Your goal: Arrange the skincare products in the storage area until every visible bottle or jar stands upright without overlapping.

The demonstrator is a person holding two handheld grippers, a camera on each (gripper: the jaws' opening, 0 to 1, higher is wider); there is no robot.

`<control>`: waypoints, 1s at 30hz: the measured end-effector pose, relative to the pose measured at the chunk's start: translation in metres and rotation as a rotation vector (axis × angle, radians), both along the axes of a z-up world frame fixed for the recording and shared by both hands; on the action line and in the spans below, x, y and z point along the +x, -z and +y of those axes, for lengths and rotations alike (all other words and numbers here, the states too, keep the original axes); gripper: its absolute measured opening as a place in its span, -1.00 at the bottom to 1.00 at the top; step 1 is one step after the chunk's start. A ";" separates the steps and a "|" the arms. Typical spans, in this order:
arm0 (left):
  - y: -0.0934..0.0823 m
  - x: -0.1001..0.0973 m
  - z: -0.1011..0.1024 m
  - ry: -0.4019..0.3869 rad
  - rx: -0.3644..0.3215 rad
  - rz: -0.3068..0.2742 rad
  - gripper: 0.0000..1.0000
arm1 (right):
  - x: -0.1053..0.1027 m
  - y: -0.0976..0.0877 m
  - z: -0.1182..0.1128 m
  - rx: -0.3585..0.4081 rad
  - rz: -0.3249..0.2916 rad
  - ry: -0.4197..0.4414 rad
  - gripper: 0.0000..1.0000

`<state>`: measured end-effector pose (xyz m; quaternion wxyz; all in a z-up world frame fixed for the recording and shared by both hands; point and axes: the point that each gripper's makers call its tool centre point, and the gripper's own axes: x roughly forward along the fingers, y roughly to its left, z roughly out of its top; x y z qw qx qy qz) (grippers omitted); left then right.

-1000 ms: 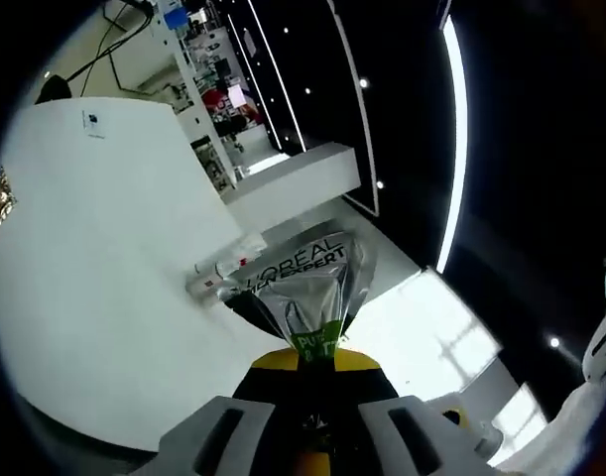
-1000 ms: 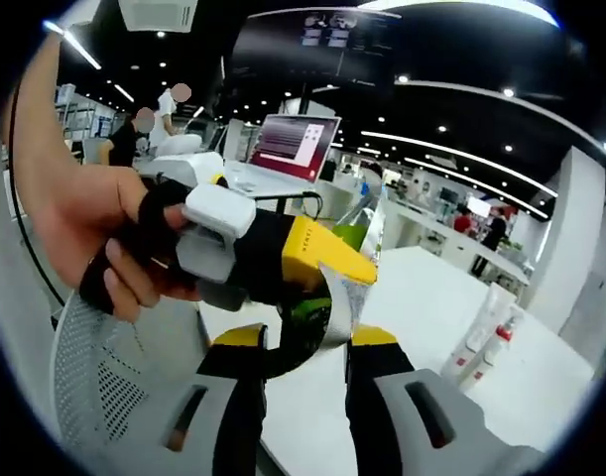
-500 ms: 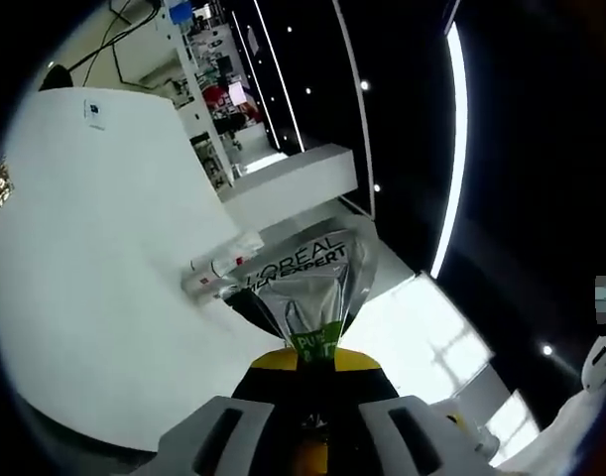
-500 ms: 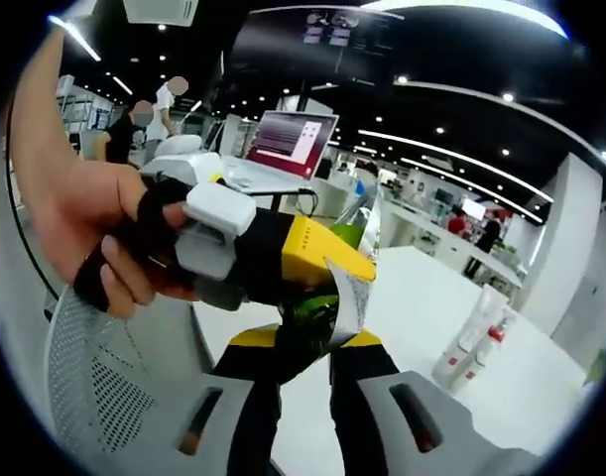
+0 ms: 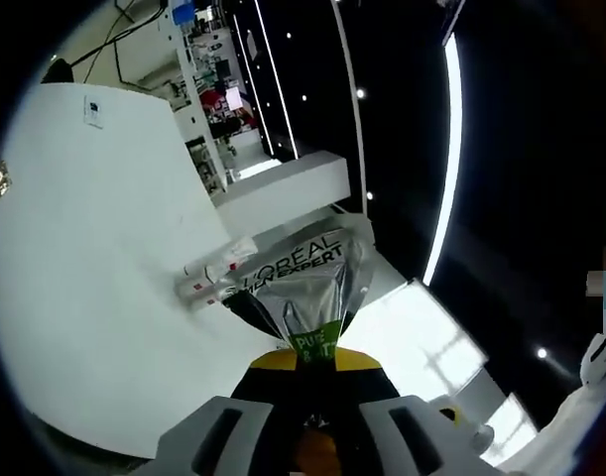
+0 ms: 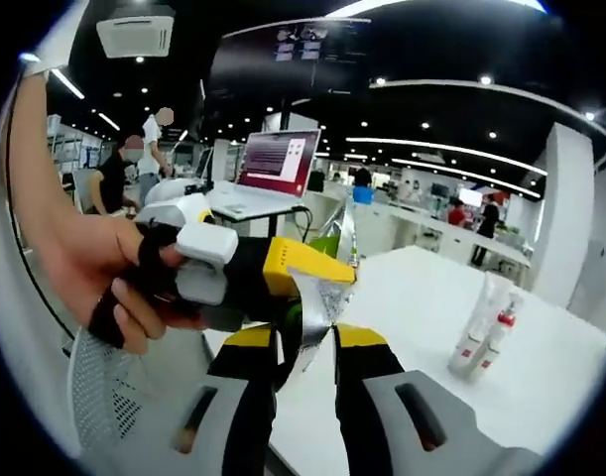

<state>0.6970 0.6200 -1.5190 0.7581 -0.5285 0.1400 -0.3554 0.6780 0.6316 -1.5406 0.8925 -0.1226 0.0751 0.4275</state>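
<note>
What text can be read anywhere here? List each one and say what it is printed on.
"L'OREAL" above "EXPERT": silver tube clamped in the left claw.
"PUR": green band at that tube's crimped end; second line unreadable.
Back print on the tube near the right claw: too small.
White bottles, laptop screen, sticker: blurred.

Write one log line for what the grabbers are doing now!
left gripper: shut on silver tube | right gripper: shut on same tube | tube: held above white table | bottles: standing on table
</note>
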 end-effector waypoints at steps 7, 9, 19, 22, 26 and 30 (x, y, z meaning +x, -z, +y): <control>0.002 -0.001 0.001 0.012 -0.006 -0.002 -0.86 | -0.003 -0.012 0.003 0.116 0.042 -0.018 -0.47; 0.002 -0.001 0.000 0.018 -0.005 -0.005 -0.85 | 0.000 -0.013 0.000 0.130 0.056 -0.006 -0.51; 0.005 0.001 0.002 0.018 -0.029 0.023 -0.74 | -0.002 -0.004 0.000 0.126 0.124 -0.008 -0.74; 0.005 0.001 0.001 0.020 -0.041 0.037 -0.59 | -0.003 -0.002 -0.001 0.111 0.127 -0.011 -0.84; 0.009 0.000 -0.001 0.037 -0.027 0.050 -0.53 | -0.007 0.003 0.004 0.076 0.120 -0.035 -0.94; 0.010 0.000 -0.001 0.034 -0.020 0.057 -0.45 | -0.005 0.005 0.002 0.063 0.124 -0.032 -0.96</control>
